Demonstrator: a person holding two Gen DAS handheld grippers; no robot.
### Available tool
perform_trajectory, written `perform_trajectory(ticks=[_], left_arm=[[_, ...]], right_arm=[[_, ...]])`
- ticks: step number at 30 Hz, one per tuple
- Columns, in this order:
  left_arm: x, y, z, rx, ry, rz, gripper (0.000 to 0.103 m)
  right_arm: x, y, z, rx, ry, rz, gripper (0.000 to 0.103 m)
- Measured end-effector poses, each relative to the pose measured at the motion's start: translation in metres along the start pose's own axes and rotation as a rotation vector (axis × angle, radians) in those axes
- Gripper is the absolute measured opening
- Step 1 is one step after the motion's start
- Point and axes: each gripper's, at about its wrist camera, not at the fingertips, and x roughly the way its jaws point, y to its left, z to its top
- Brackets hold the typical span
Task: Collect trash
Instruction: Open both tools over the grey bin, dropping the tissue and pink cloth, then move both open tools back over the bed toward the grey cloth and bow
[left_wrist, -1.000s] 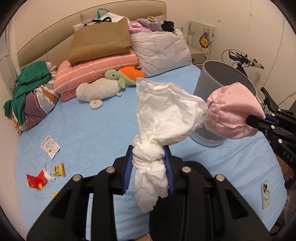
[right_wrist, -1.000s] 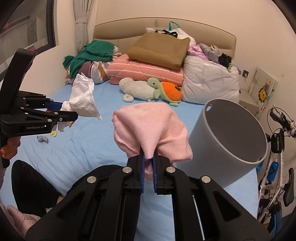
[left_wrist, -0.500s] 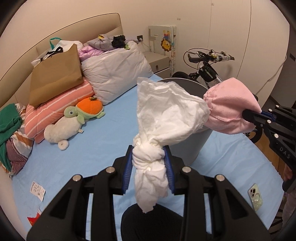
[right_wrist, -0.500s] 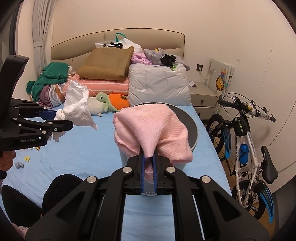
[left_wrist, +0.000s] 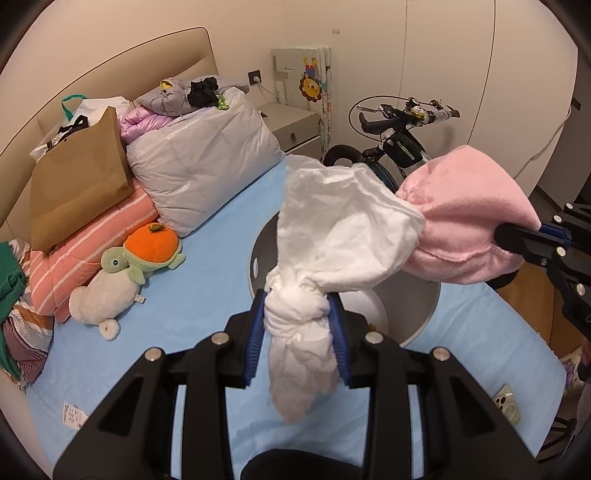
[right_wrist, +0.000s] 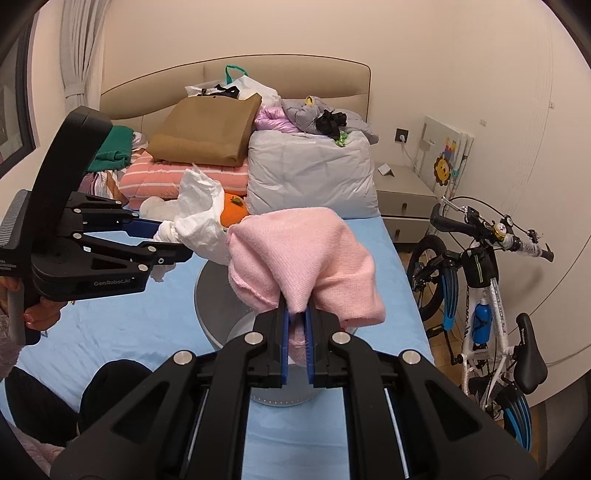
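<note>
The left claw (left_wrist: 297, 325) pinches a crumpled white tissue (left_wrist: 332, 236) at its knotted middle, and the right claw (right_wrist: 296, 325) is pressed together on a pink cloth (right_wrist: 295, 258). Both pieces are held in the air above the open grey bin (left_wrist: 424, 314), which stands on the blue bed (left_wrist: 184, 314).

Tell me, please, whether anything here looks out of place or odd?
Yes. The grey bin stands on the bed rather than the floor. The right gripper holds a pink cloth over it, which hardly looks like trash, unlike the crumpled white tissue in the left gripper.
</note>
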Motion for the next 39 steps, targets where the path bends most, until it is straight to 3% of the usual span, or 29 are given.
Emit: perform_trajectory(ticks=[5, 7, 9, 10, 16, 27, 39], left_arm=[[0.027, 0.010, 0.006, -0.022, 0.048, -0.035, 0.037], [0.041, 0.013, 0.008, -0.028, 0.074, -0.051, 0.052], [0.054, 0.014, 0.010, -0.019, 0.087, -0.041, 0.069], [0.059, 0.015, 0.010, -0.016, 0.094, -0.034, 0.071], [0.075, 0.020, 0.011, -0.018, 0.122, -0.045, 0.071], [0.059, 0.016, 0.001, -0.007, 0.100, -0.056, 0.072], [0.007, 0.020, -0.052, -0.027, 0.023, 0.003, 0.072]], right_arm=[[0.025, -0.002, 0.008, -0.003, 0.030, 0.021, 0.007], [0.036, -0.003, 0.010, 0.001, 0.045, 0.029, 0.016], [0.045, -0.004, 0.011, 0.006, 0.051, 0.019, 0.042], [0.049, -0.005, 0.011, 0.007, 0.049, 0.008, 0.043], [0.065, -0.006, 0.014, 0.010, 0.080, 0.013, 0.043], [0.060, 0.005, 0.007, 0.017, 0.105, 0.016, 0.043], [0.040, 0.036, -0.010, 0.018, 0.066, -0.035, 0.054]])
